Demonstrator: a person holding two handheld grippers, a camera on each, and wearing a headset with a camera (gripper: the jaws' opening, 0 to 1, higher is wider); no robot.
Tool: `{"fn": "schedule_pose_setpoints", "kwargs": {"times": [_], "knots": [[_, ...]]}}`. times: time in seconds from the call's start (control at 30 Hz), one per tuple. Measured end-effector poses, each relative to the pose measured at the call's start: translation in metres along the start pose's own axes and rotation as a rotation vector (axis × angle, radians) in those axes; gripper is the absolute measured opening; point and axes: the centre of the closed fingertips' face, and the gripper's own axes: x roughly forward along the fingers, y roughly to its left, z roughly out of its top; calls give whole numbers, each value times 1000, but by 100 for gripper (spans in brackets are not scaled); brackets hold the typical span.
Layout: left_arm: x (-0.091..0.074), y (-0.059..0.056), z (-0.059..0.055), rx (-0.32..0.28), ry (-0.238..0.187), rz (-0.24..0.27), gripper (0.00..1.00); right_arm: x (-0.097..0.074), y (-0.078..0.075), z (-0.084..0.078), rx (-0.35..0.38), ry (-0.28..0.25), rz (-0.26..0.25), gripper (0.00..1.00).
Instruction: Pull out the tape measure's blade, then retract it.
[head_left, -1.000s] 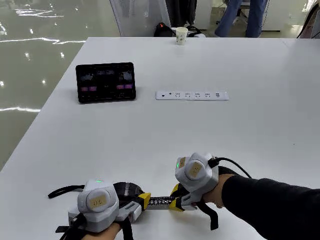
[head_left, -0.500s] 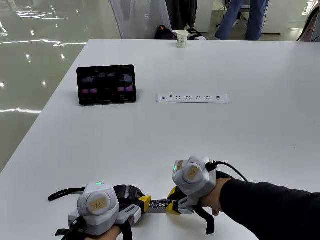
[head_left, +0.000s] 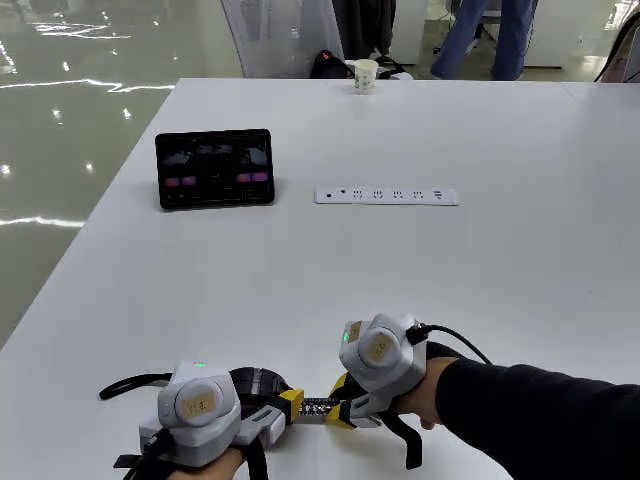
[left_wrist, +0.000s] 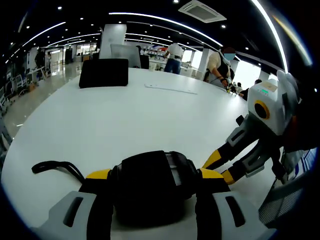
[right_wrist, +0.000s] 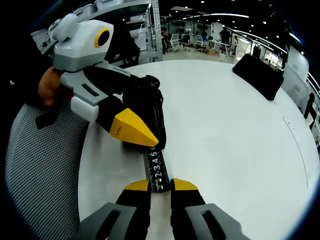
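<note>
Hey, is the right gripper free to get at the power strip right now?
Probably not yet. The right gripper is shut on the tape measure's blade, so its fingers are taken. The table between it and the power strip looks bare, so after letting go the way seems open.

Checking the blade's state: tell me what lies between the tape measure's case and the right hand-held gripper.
A short stretch of numbered blade, seen in the right gripper view, bridging case and right hand-held gripper.

Tablet (head_left: 214, 167), power strip (head_left: 387, 196) behind tape measure (head_left: 256, 382)
</note>
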Motion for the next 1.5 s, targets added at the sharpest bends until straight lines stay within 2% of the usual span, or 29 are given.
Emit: {"fn": "schedule_pose_setpoints", "kwargs": {"times": [0.47, 0.8, 0.87, 0.93, 0.97, 1.03, 1.13, 1.37, 1.5], "knots": [[0, 1, 0, -11, -2, -3, 62, 4, 1, 5, -9, -18, 15, 12], [0, 1, 0, -9, 3, -6, 61, 6, 3, 8, -20, -19, 6, 12], [0, 0, -1, 1, 8, -5, 61, 8, 3, 9, -27, -20, 2, 12], [2, -2, -3, 63, 37, 8, 61, 8, 3, 10, -34, -19, 1, 12], [2, -3, -3, 75, 28, 6, 61, 8, 4, 10, -39, -19, 4, 12], [1, -1, -2, 37, 16, 0, 61, 9, 4, 11, -44, -16, 3, 12], [0, -2, -2, 41, 22, 0, 61, 9, 4, 11, -36, -17, -1, 12], [0, 1, -1, -8, 12, -12, 60, 12, 5, 14, -26, -26, 1, 12], [1, 1, 0, -5, 9, -14, 61, 14, 6, 18, -33, -32, 4, 12]]}}
